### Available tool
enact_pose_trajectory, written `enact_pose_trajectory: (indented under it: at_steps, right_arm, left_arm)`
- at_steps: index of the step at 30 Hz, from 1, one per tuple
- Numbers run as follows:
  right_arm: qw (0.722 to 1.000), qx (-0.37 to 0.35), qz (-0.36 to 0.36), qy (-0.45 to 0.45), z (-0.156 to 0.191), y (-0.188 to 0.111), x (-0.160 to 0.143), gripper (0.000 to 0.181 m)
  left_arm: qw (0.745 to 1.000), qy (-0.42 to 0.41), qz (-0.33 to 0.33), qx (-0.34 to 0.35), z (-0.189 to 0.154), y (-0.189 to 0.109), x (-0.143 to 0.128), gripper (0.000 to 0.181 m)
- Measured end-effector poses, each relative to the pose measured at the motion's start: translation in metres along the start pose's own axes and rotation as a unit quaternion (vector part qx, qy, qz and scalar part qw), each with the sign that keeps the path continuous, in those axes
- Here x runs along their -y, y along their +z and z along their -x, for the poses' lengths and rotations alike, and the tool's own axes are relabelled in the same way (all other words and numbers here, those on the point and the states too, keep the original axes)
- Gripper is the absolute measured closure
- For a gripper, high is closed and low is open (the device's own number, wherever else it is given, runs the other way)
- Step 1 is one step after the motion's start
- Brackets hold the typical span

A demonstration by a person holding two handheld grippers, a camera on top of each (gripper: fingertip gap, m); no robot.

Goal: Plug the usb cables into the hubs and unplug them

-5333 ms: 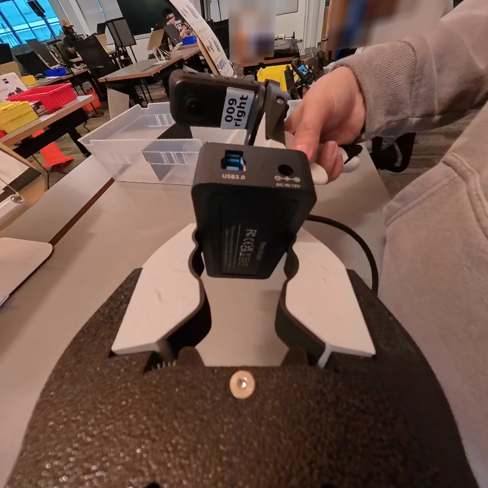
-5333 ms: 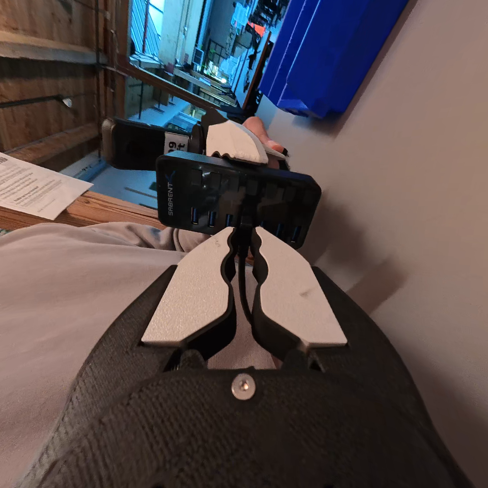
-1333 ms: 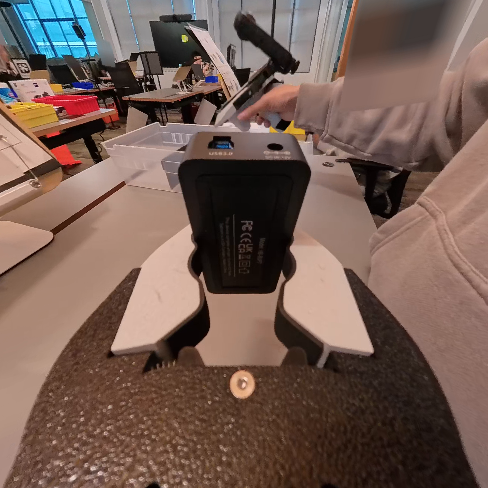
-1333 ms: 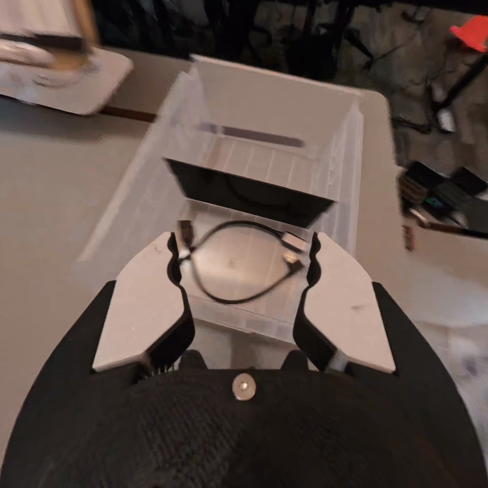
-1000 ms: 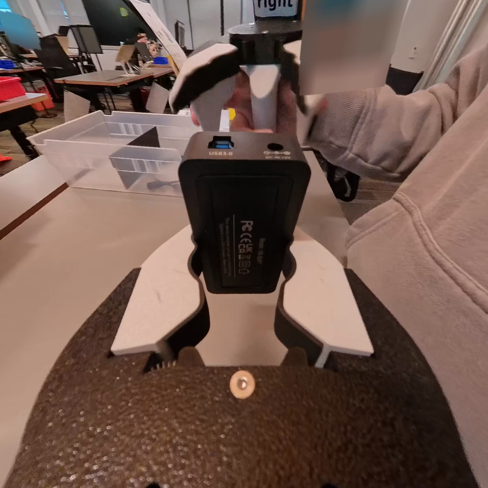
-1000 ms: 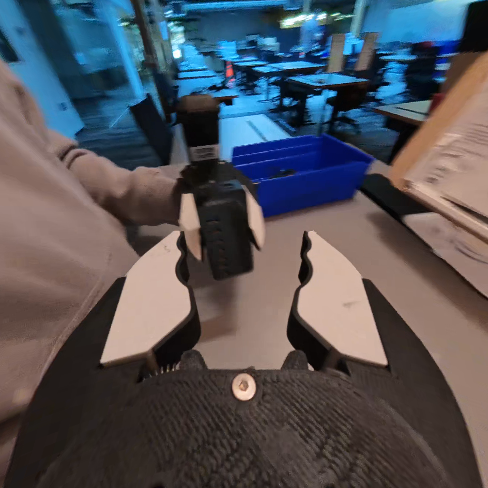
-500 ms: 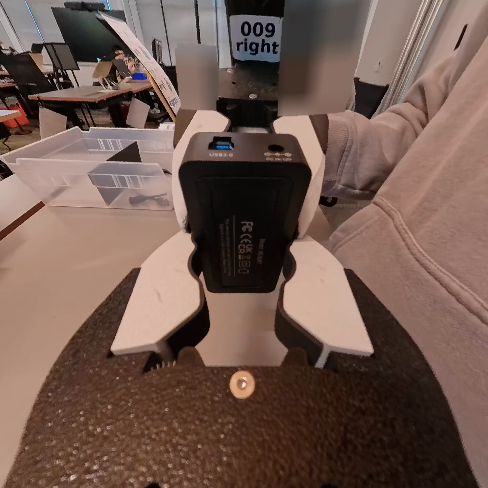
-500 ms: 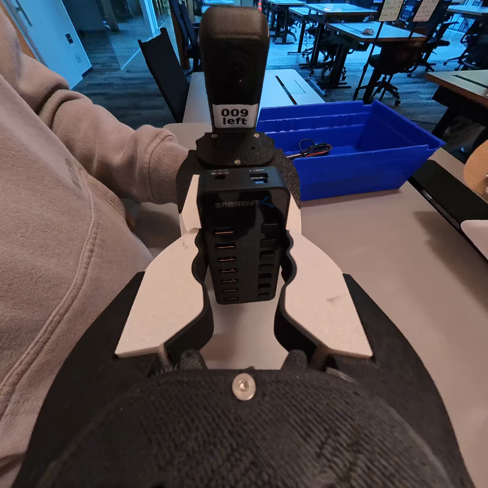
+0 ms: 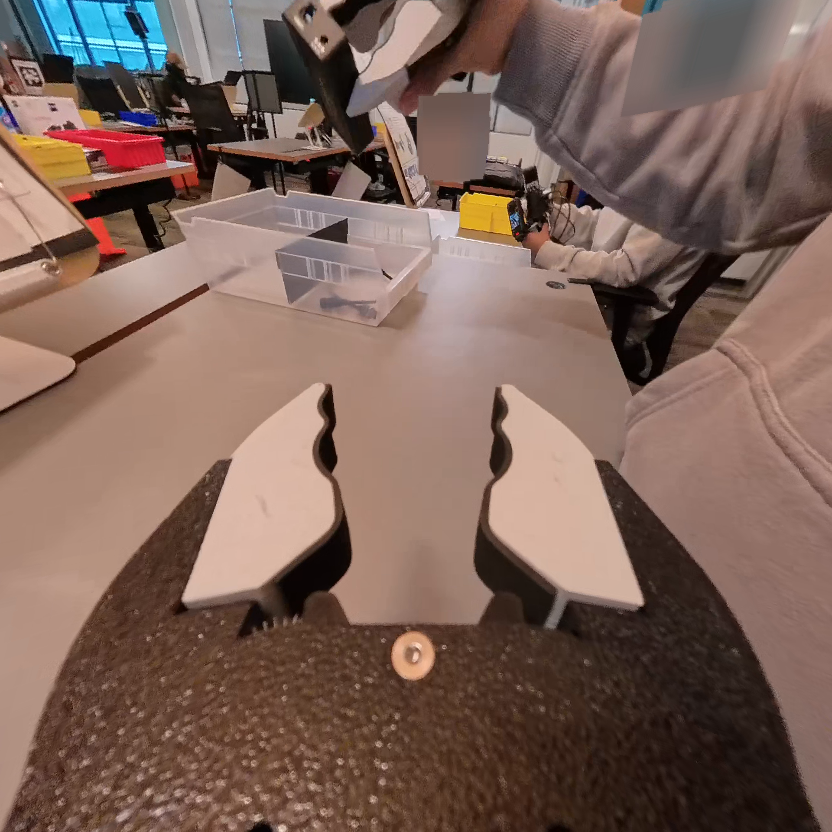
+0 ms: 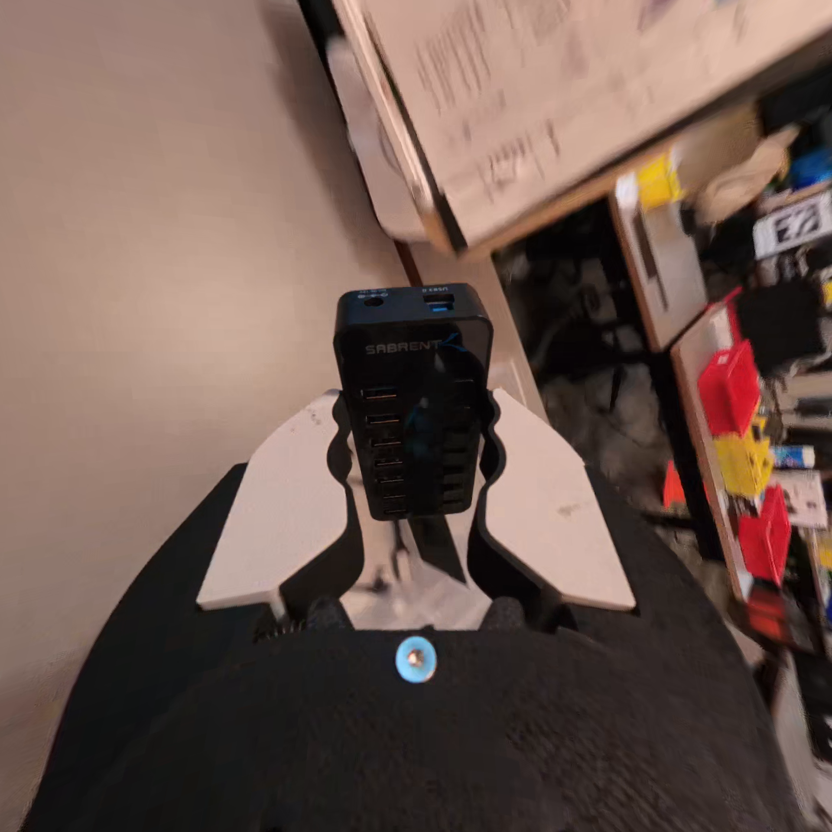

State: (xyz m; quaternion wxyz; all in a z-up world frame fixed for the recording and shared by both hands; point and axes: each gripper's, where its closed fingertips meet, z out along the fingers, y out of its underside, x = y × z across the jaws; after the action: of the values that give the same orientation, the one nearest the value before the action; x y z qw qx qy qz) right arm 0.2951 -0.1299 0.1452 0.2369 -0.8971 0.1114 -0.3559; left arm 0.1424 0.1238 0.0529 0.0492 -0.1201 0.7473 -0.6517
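A grey bench point(image 9: 427, 342) in an open workroom carries a clear tray point(image 9: 405, 274) holding a black cable point(image 9: 346, 304). The right claw point(image 10: 414, 396) grips the black hub point(image 10: 414, 400) by its long sides, raised above the tray; the left claw point(image 9: 412, 391) hangs wide and empty. The hub is probably being returned: lower it level, then release only once supported.

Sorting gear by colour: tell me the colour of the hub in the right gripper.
Black hub, clearest in the right wrist view.
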Motion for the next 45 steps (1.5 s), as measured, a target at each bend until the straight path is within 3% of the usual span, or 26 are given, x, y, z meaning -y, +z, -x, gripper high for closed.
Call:
enact_pose_trajectory:
  at_steps: [1, 6, 13, 18, 22, 26, 34, 38, 42, 45]
  right_arm:
    - [0.999, 0.006, 0.040, -0.008, -0.017, 0.006, -0.022, 0.124]
    - [0.977, 0.052, 0.192, -0.083, -0.067, 0.058, -0.098, 0.124]
    - [0.930, 0.174, 0.314, -0.086, -0.062, 0.137, -0.177, 0.124]
    - [0.928, 0.210, 0.307, -0.009, -0.054, 0.175, -0.196, 0.124]
    - [0.904, 0.254, 0.342, -0.043, -0.037, 0.191, -0.209, 0.124]
    - [0.900, 0.274, 0.337, -0.034, -0.021, 0.207, -0.214, 0.124]
    - [0.901, 0.255, 0.346, -0.059, -0.025, 0.208, -0.218, 0.119]
    - [0.930, 0.209, 0.301, -0.038, -0.043, 0.200, -0.201, 0.107]
    - [0.954, 0.139, 0.267, 0.005, -0.067, 0.171, -0.182, 0.090]
    - [0.973, 0.066, 0.213, 0.059, -0.077, 0.136, -0.157, 0.089]
  left_arm:
    - [1.000, -0.006, -0.004, 0.001, 0.000, -0.002, -0.001, 0.116]
    - [1.000, -0.023, -0.010, 0.009, 0.004, -0.005, -0.003, 0.120]
    - [1.000, -0.015, 0.006, 0.025, 0.005, -0.010, -0.007, 0.122]
    - [0.998, -0.042, 0.003, 0.043, 0.007, -0.019, -0.017, 0.124]
    - [0.997, -0.060, -0.001, 0.052, 0.014, -0.019, -0.021, 0.125]
    - [0.997, -0.061, 0.000, 0.054, 0.019, -0.016, -0.019, 0.125]
    - [0.997, -0.061, -0.004, 0.050, 0.023, -0.012, -0.017, 0.125]
    - [0.997, -0.032, -0.001, 0.069, 0.029, -0.017, -0.005, 0.124]
    - [0.993, -0.003, -0.013, 0.114, 0.044, -0.037, 0.019, 0.126]
    - [0.978, 0.002, -0.006, 0.207, 0.078, -0.072, 0.034, 0.127]
